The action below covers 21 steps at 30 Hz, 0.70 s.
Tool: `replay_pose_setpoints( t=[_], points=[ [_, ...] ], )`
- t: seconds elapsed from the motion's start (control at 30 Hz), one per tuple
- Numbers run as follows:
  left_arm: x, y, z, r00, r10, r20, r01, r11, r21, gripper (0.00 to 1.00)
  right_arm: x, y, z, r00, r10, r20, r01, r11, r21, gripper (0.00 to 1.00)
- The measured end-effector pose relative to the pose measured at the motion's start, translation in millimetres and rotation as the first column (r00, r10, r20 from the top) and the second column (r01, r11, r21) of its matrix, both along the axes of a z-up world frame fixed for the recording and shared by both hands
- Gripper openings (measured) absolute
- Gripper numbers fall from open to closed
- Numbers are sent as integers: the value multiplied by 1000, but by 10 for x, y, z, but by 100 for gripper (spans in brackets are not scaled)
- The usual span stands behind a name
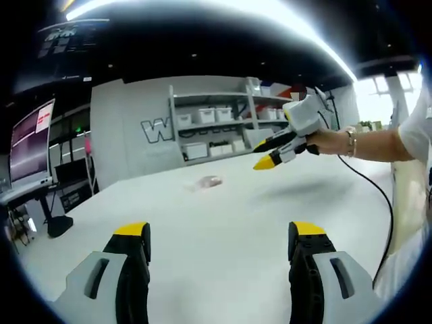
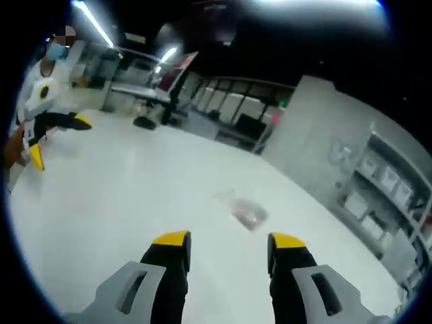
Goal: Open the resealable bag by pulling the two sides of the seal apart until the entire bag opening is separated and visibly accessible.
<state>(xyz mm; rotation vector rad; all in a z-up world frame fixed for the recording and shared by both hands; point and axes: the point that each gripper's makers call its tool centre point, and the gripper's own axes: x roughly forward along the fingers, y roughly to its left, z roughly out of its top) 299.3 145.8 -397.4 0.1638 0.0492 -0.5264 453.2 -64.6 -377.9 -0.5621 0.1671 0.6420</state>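
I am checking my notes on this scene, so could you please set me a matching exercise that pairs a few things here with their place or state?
Things:
1. small clear resealable bag
2. left gripper
3. right gripper
4. grey shelving unit with white boxes

Places or states:
A. against the far wall
B. lying flat on the white table, untouched
C. jaws wide apart, low over the table
D. held above the table, pointed towards the bag

Pairs: 1-B, 2-C, 3-D, 4-A

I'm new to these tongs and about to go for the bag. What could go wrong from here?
The small clear plastic bag lies flat on the smooth white table, so it may slide instead of being pinched. Both views are blurred, so the seal is hard to find. The left tongs and right tongs could pinch both layers together.
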Motion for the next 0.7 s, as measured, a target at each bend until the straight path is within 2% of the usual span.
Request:
replay_pose_setpoints(
  t=[0.23,0.7],
  points=[
    [27,23,-14,1000,7,-5,-7,1000,3,83,39,8,-29,1000,3,5,-3,1000,-3,43],
    [31,-66,-32,1000,-5,-8,5,1000,7,83,76,65,-127,1000,23,2,-23,1000,-20,40]
  ],
)
